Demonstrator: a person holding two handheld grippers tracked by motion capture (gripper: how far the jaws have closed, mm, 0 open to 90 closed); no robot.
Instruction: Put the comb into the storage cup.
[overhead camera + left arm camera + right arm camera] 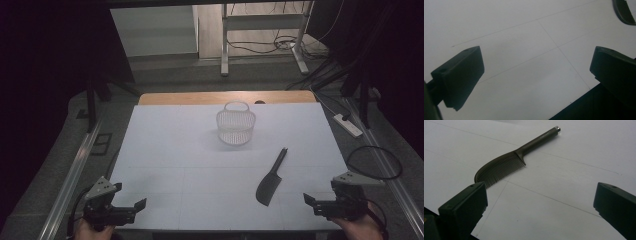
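A dark comb with a long handle lies flat on the white table, right of centre; its teeth and handle fill the upper left of the right gripper view. A white mesh basket with a handle stands upright near the table's far middle. My left gripper rests at the near left corner, open, nothing between its jaws. My right gripper sits at the near right corner, open and empty, a short way right of the comb's head. The comb's tip shows in the left gripper view.
Metal rails run along both sides of the table. A power strip and cables lie on the floor at the right. A desk frame stands beyond the far edge. Dark curtains flank the scene.
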